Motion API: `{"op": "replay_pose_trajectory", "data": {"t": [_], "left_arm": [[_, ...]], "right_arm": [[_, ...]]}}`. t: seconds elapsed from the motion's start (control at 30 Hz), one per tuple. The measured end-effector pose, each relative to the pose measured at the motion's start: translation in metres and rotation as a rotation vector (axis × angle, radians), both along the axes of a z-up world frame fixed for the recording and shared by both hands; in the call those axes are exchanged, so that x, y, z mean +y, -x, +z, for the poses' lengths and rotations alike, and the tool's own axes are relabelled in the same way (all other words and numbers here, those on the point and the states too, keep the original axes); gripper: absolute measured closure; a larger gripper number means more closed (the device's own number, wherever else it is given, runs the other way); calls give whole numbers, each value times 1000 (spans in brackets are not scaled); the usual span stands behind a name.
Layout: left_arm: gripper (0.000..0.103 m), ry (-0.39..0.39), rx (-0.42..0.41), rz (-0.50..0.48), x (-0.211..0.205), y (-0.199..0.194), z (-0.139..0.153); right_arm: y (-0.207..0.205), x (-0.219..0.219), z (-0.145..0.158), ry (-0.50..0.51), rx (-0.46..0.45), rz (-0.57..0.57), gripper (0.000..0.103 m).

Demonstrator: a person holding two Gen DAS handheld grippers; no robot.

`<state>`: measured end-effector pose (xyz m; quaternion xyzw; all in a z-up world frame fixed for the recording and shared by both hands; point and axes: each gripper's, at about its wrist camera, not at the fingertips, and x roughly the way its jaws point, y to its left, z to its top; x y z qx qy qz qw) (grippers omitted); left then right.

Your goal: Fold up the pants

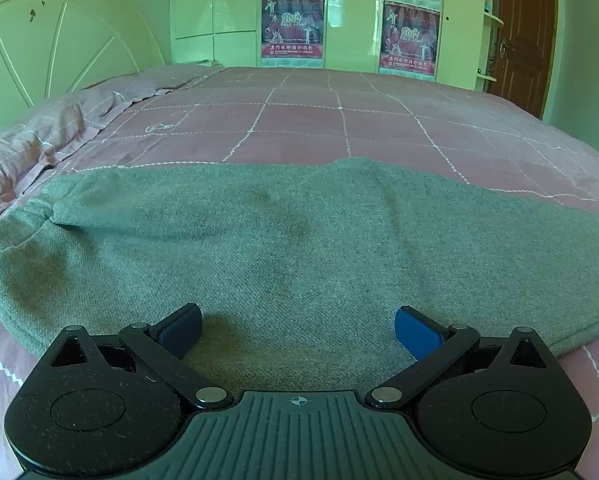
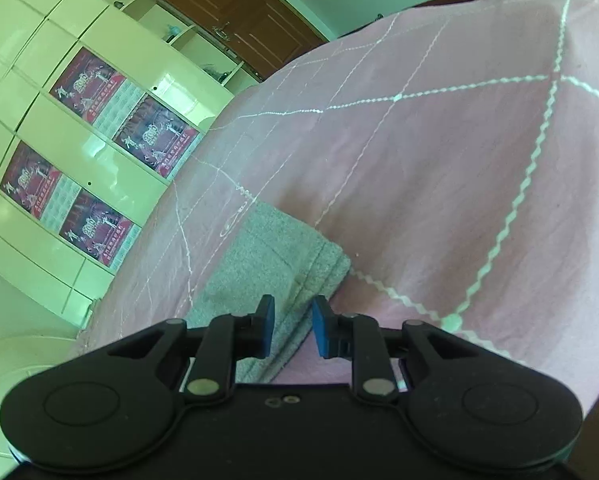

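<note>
Grey pants (image 1: 299, 240) are spread flat on the bed (image 1: 339, 120), seemingly barely folded yet. Left hand-held gripper (image 1: 297, 330) is held wide over them; right hand-held gripper (image 2: 293, 328) is narrowed at their hem, gripping nothing.

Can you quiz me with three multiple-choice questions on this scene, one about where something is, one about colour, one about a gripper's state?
1. Where do the pants lie? A on the bedspread; B on the floor; C on a chair.
2. What colour are the pants? A pink; B grey; C blue.
3. How is the left gripper? A shut on the pants; B open above the pants; C out of view.

Answers: 1 A, the pink checked cover shows all around them. 2 B, the knit fabric is grey in both views. 3 B, its fingers stand wide apart with nothing between them.
</note>
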<state>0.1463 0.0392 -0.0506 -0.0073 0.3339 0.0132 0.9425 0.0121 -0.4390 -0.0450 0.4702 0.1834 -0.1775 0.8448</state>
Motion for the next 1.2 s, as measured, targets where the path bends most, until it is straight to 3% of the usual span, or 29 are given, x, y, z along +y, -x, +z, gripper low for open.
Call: {"op": "replay_pose_trajectory", "data": {"t": [0.03, 0.17, 0.27, 0.37, 0.4, 0.53, 0.63, 0.67, 0.7, 0.8, 0.87, 0.93, 1.0, 1.1, 1.2], "left_arm": [[1, -3, 3, -3, 0, 0, 0], [1, -18, 1, -11, -2, -1, -2], [0, -23, -2, -8, -3, 0, -4], [0, -24, -1, -10, -3, -1, -4], [0, -25, -2, -10, -4, -1, -4], [0, -27, -8, 15, -7, 0, -2], [0, 30, -32, -1, -15, 6, 3], [0, 34, -27, -14, -20, 6, 3], [0, 27, -12, -39, -29, 5, 0], [0, -66, 30, -62, -56, 4, -4], [0, -4, 14, -85, -63, 6, 4], [0, -31, 0, -115, -74, 8, 4], [0, -17, 54, -91, -76, 1, -6], [0, -6, 37, -69, -84, 0, 4], [0, 65, -7, -132, -110, 2, 16]], "right_arm": [[-2, 0, 1, 11, 9, -3, 101], [9, 8, 16, 66, -127, -13, 103], [-3, 5, 4, 66, 22, 8, 103], [11, 3, 0, 27, -22, -5, 90], [16, 3, 1, 31, -26, -18, 79], [9, -3, -10, -45, -33, 34, 78], [-2, -1, -12, -43, -26, 48, 78], [-5, 1, -12, -31, -22, 56, 80], [-9, 3, -12, -12, -13, 64, 94], [-10, 4, -12, -1, -15, 32, 99], [-8, 6, -10, 14, -23, 23, 99], [-8, 6, -10, 17, -22, 33, 99], [-7, 1, -14, -10, -31, 41, 99], [-6, -2, -12, -19, -39, 67, 95], [-4, -3, -12, -8, -51, 91, 90]]}}
